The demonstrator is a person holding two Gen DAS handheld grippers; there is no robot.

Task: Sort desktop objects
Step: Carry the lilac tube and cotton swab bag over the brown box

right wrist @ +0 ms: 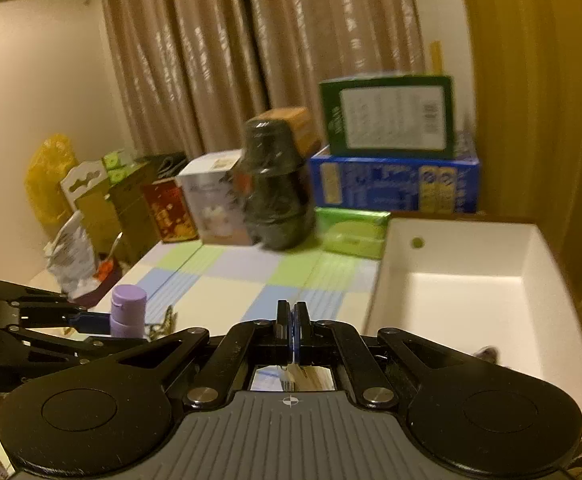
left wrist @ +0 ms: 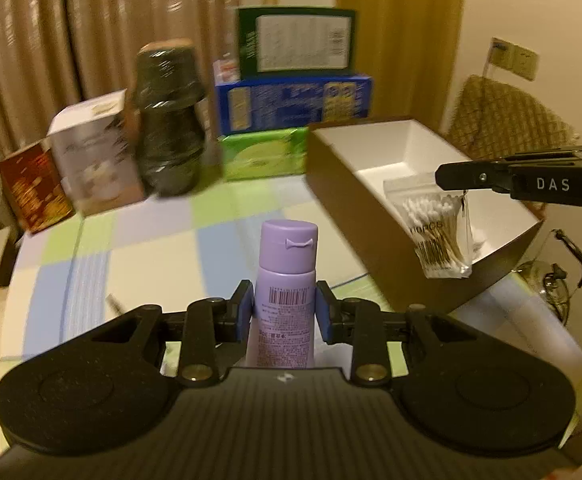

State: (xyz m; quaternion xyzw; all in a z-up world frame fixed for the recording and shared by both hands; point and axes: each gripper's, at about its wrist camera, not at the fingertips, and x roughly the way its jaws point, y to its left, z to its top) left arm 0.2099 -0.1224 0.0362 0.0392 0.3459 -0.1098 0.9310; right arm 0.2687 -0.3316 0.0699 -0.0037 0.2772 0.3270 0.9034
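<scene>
While the left gripper squeezes the purple bottle at the bottom middle, the right gripper pinches what looks like the cotton swab bag, hanging over the white box on the right.

home room | draped beige curtains | checked pastel tablecloth | stacked grocery boxes | wall sockets | woven chair back | warm indoor lighting

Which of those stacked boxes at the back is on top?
The dark green box with the white label is on top. It stands on the blue box, which rests on the lime-green box.
</scene>
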